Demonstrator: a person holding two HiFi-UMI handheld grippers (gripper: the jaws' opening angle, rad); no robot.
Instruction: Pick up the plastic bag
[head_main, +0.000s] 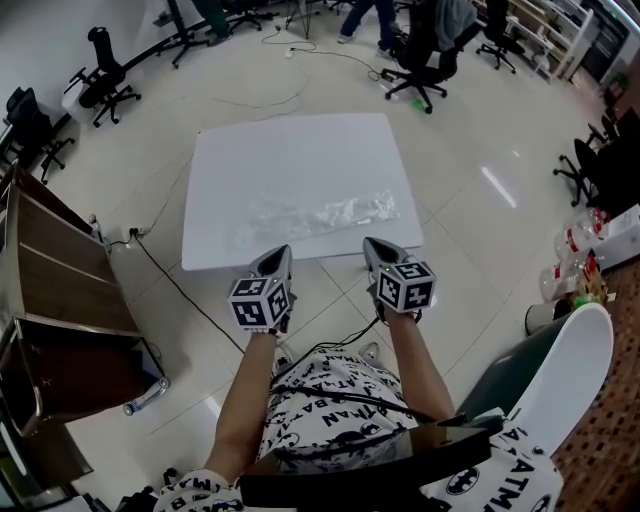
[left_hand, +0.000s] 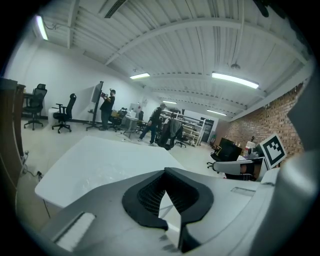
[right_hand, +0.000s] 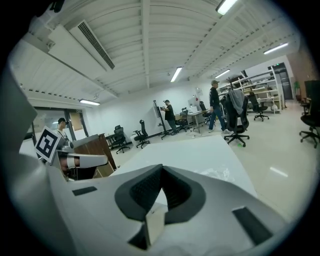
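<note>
Lying crumpled toward the near edge of the white table (head_main: 290, 150), the clear plastic bag (head_main: 320, 215) is touched by neither claw; the left claw (head_main: 275, 255) and the right claw (head_main: 378, 248) are both held closed and empty at that edge

- the person's white cloth shirt (head_main: 335, 400): "BATMAN" in black caps, repeated all over with little bat logos, and some copies are cut down to "ATM" by folds or the frame edge
- cubes on the left gripper (head_main: 279, 250) and right gripper (head_main: 371, 242): black-and-white square marker patterns, no letters
- nothing else is readable
</note>
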